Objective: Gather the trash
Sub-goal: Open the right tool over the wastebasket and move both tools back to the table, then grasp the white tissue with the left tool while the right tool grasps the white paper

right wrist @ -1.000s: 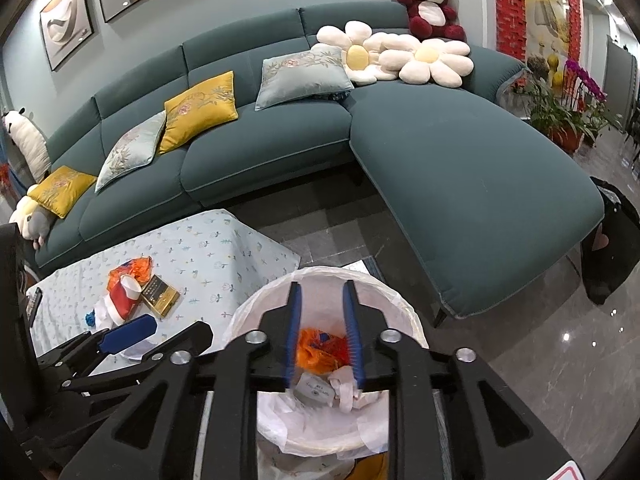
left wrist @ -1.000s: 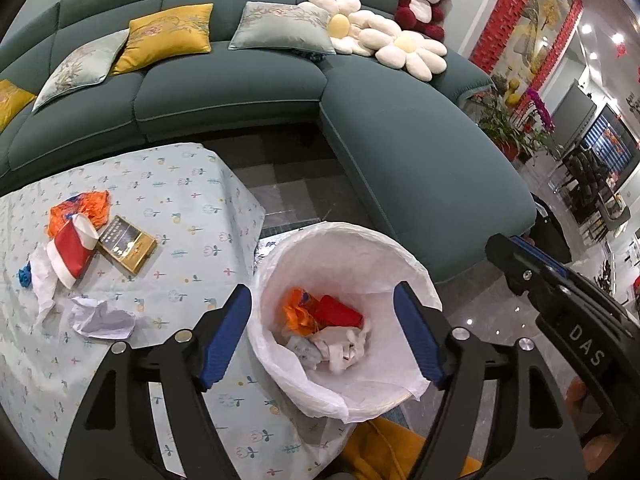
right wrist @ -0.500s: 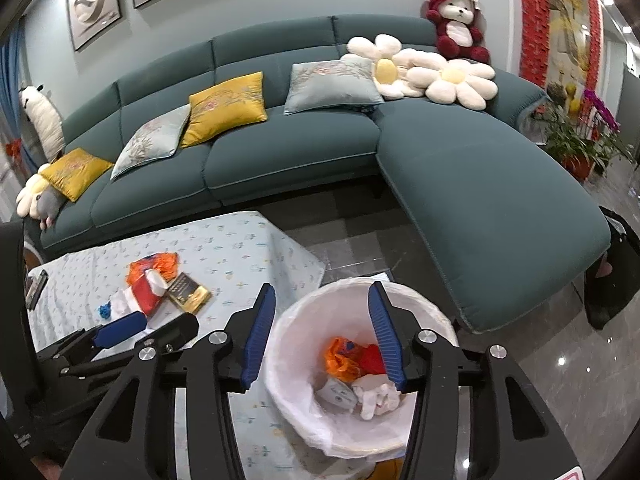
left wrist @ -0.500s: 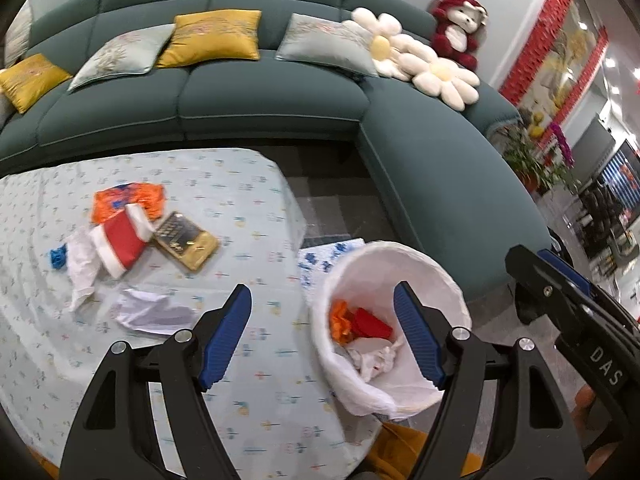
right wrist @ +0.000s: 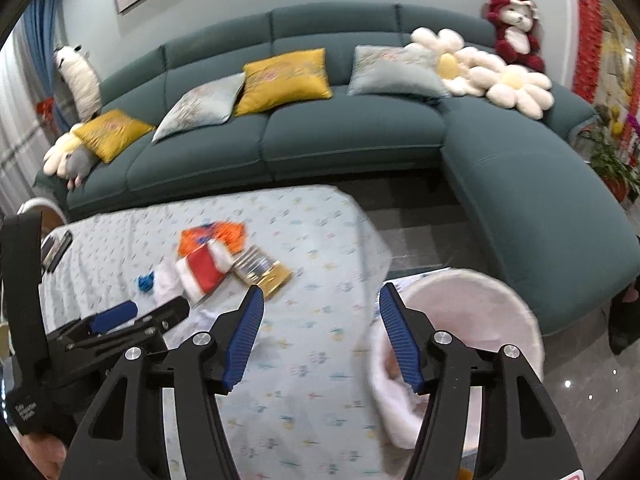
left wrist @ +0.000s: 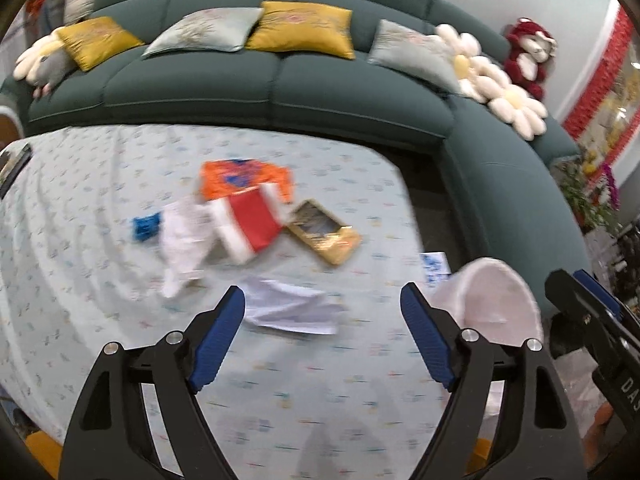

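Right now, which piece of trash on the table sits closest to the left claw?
The flat crumpled white paper, just ahead of the left claw. The red-and-white wrapper, orange wrapper, gold box and blue scrap lie farther back.

Bin [left wrist: 496, 292] contents hidden by its rim; crumpled white paper [left wrist: 288, 308] motion-blurred.
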Available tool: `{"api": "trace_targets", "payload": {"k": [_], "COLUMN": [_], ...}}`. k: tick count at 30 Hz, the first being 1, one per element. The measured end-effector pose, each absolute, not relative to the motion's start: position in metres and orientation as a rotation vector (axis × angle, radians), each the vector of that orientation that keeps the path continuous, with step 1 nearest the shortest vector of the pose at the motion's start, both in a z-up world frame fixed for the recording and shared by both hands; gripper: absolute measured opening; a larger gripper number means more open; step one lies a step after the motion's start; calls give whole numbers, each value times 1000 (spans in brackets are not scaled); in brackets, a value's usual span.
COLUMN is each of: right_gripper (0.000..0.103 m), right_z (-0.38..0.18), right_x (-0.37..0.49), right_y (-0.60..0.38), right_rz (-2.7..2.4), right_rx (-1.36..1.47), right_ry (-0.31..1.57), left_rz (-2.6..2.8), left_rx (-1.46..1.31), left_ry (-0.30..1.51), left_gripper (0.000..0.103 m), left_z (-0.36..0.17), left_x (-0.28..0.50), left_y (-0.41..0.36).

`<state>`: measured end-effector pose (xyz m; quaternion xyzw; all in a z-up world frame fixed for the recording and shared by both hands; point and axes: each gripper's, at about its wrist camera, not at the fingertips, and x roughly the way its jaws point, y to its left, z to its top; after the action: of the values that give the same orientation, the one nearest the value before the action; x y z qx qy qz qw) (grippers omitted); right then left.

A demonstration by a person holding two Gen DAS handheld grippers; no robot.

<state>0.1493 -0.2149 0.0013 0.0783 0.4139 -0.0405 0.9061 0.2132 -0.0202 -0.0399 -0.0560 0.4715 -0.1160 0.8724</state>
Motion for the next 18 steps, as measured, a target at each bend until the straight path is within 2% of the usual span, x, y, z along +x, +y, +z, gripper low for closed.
{"api": "trace_targets", "payload": {"k": [9, 18], "right_gripper": [58, 58], "right_z": [-56, -110], "right_x": [186, 226], "right_y": [-160, -128], "right_rz": [0, 60], "right_rx": [143, 120], "right_ry": [961, 1054], "left_rz": [-108, -75], "left_rx": [-145, -150], "left_ry": [1053, 1137], "left_gripper": [80, 80], "left_z": [-91, -144], "left_x": [248, 290], "left_y": [50, 77]}}
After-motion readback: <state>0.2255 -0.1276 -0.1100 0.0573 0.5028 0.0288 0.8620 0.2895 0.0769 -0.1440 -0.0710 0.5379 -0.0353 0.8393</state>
